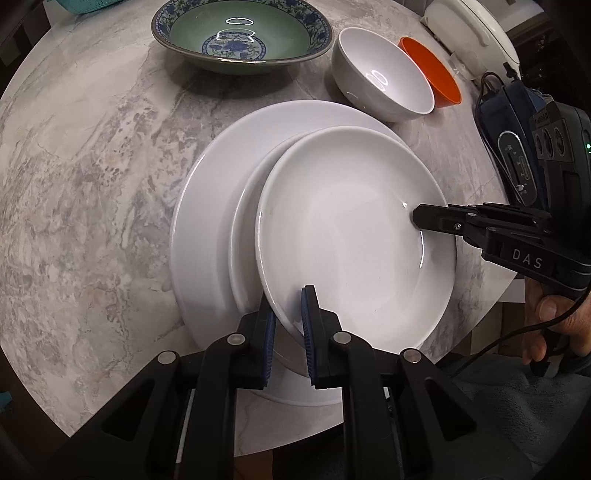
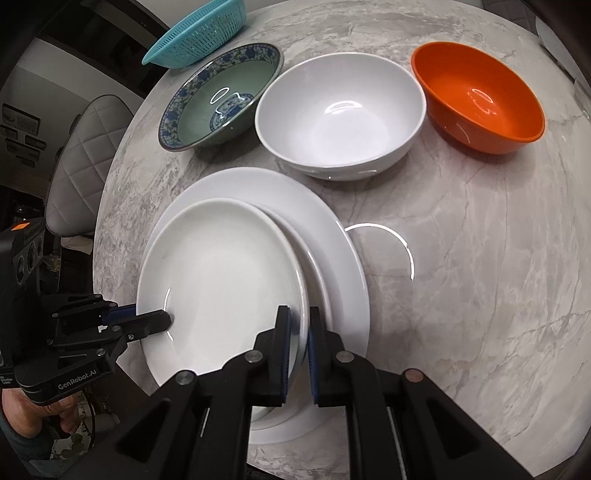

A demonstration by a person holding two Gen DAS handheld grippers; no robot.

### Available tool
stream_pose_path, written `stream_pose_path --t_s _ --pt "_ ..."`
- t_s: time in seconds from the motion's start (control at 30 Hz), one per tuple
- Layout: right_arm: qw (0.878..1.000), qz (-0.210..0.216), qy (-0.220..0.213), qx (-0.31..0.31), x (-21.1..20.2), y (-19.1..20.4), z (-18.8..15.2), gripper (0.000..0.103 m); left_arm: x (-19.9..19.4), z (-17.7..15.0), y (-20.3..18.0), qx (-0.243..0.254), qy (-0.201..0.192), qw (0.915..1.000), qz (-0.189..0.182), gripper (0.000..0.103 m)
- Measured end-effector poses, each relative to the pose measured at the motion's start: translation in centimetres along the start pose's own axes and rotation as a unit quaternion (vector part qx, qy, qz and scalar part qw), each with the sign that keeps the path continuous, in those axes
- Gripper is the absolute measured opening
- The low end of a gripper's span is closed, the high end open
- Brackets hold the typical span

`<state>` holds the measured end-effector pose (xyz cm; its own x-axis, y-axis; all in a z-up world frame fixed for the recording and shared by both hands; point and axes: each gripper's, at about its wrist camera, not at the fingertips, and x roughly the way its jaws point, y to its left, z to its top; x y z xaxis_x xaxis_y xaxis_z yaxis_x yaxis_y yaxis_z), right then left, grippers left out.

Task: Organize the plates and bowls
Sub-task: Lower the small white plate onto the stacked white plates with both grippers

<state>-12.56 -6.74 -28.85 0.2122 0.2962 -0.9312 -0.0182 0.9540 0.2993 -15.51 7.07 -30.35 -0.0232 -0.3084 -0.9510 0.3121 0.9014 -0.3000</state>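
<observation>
Three white plates were stacked on the marble table (image 1: 85, 155), near its edge. The top plate (image 1: 351, 236) sat skewed on the middle plate (image 1: 245, 236), which lay on the big plate (image 1: 207, 206).

The left gripper (image 1: 289, 325) had its jaws nearly closed on the top plate's rim at 6 o'clock in the left wrist view, one blue pad inside the rim and one outside. The right gripper (image 2: 297, 350) pinched the same plate's rim at 5 o'clock in its own view, jaws likewise narrow; in the left view it reached in from 3 o'clock.

Beyond the stack stood three bowls in a row: a green bowl (image 2: 221, 103) with a blue pattern at 11 o'clock in the right wrist view, a white bowl (image 2: 340, 114) at 12, and an orange bowl (image 2: 480, 99) at 1. A teal colander (image 2: 199, 33) sat behind the green bowl.
</observation>
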Motion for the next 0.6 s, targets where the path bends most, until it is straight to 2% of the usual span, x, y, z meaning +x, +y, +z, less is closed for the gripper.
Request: stream_pose_path --t_s 0.27,0.6 --pt "1.000 -0.002 -0.004 -0.012 0.1 0.0 -0.1 0.011 0.1 0.2 0.4 -0.004 -0.005 1.0000 0.000 0.012" --pt "0.998 -0.038 -0.006 -0.052 0.1 1.5 -0.3 0.015 -0.2 -0.1 0.4 -0.015 -0.019 0.9997 0.005 0.016"
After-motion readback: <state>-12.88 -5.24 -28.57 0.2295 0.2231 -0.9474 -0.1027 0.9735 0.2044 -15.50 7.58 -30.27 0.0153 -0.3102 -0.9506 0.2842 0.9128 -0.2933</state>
